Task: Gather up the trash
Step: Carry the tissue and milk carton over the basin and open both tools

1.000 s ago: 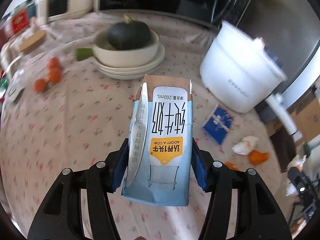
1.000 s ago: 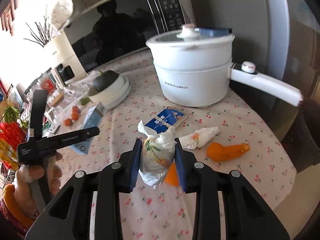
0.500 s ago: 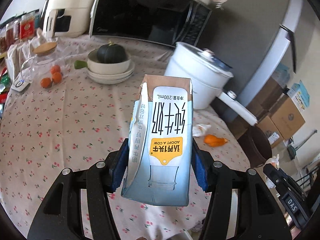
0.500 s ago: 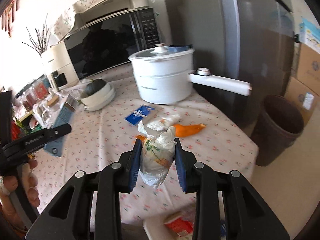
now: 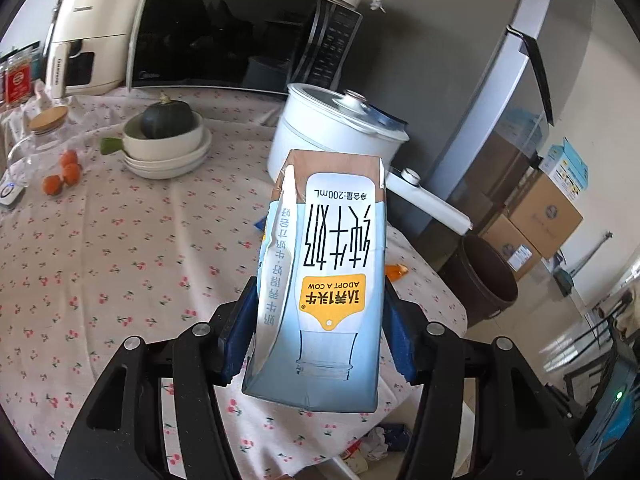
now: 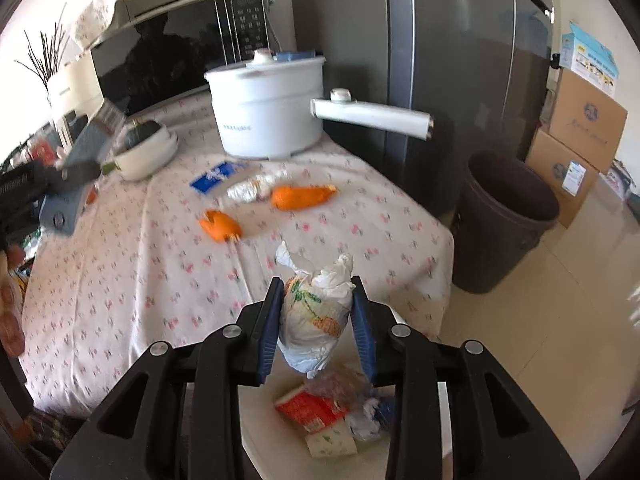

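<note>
While both of our grippers carry trash, the views have swung away from the tabletop: a second ago the right wrist view was filled with the floral table [image 6: 132, 264] and white pot [image 6: 268, 108], and now a white bin [image 6: 264, 432] with wrappers already in it shows at the bottom centre of that frame, directly under our right gripper [image 6: 318, 316]. That gripper is clamped on a crumpled plastic bag [image 6: 314, 320], though its jaws have just been easing apart slightly with the bag between them and the pads touching its sides, so we judge the drop is beginning. Our left gripper [image 5: 316, 336] is clamped on a blue milk carton [image 5: 328, 272], held upside down at centre frame, and the edge of the same trash pile [image 5: 374, 446] now peeks in at the bottom of its view, where only tablecloth showed before. Orange peels [image 6: 302, 197], a foil wrapper [image 6: 256, 188] and a blue packet [image 6: 214, 176] lie mid-table in the right view, so more collecting remains. A brown bin [image 6: 508, 220] stands on the floor at right.
</note>
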